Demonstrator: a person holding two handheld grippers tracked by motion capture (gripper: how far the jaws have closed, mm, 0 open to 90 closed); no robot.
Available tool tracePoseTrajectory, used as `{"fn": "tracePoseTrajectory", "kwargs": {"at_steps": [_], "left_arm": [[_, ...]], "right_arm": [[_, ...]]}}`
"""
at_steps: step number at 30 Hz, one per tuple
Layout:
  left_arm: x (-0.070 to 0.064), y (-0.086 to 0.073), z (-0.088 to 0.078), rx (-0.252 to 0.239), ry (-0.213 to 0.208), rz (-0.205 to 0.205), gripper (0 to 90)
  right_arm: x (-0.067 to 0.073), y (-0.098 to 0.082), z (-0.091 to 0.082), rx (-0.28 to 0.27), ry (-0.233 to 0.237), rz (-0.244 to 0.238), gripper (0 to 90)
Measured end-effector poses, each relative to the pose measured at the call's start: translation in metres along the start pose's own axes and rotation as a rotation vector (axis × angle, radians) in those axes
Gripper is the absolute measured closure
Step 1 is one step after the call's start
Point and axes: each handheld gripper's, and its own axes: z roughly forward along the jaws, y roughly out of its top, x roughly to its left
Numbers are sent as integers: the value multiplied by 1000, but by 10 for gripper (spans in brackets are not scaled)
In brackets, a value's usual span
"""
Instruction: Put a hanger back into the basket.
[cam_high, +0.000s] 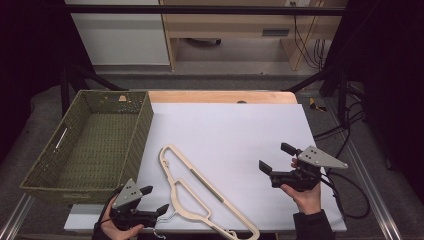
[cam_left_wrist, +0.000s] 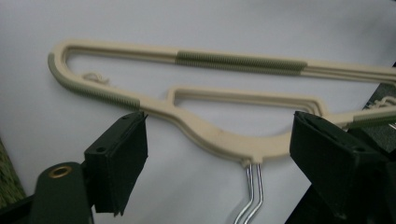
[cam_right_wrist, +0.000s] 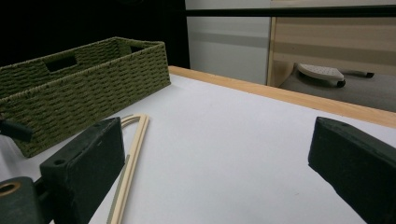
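Note:
A cream hanger (cam_high: 174, 187) with green ribbed strips and a metal hook (cam_left_wrist: 252, 196) lies flat on the white sheet (cam_high: 230, 130), running from mid-table toward the near edge. My left gripper (cam_high: 155, 199) is at the near left, low over the hanger's neck. In the left gripper view its jaws stand apart on either side of the neck (cam_left_wrist: 219, 140), with neither pad touching the hanger (cam_left_wrist: 238, 60). My right gripper (cam_high: 276, 157) hovers open over bare sheet at the right, nothing between its jaws (cam_right_wrist: 219, 140). One end of the hanger (cam_right_wrist: 133, 149) shows past its left jaw.
A green woven basket (cam_high: 145, 125) stands empty along the table's left side, its wall (cam_right_wrist: 93, 88) close to the hanger's far end. The wooden table edge (cam_high: 220, 96) borders the sheet at the back. Cables trail off the right side.

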Motion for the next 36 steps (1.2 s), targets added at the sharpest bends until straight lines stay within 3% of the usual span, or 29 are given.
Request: {"fn": "tracePoseTrajectory", "kwargs": {"at_steps": [5, 11, 14, 23, 36], "left_arm": [[-3, -4, 3, 9, -2, -2, 287], [-9, -9, 14, 62, -18, 5, 394], [-14, -12, 22, 111, -35, 17, 447], [-20, -16, 31, 174, -54, 20, 604], [-26, -18, 38, 225, -57, 15, 821]], "right_arm": [[1, -2, 3, 16, 4, -8, 41], [2, -3, 5, 18, 6, -2, 41], [2, -3, 5, 20, 7, -2, 41], [3, -4, 7, 27, 11, -1, 41], [6, -7, 13, 46, 25, -3, 43]]}}
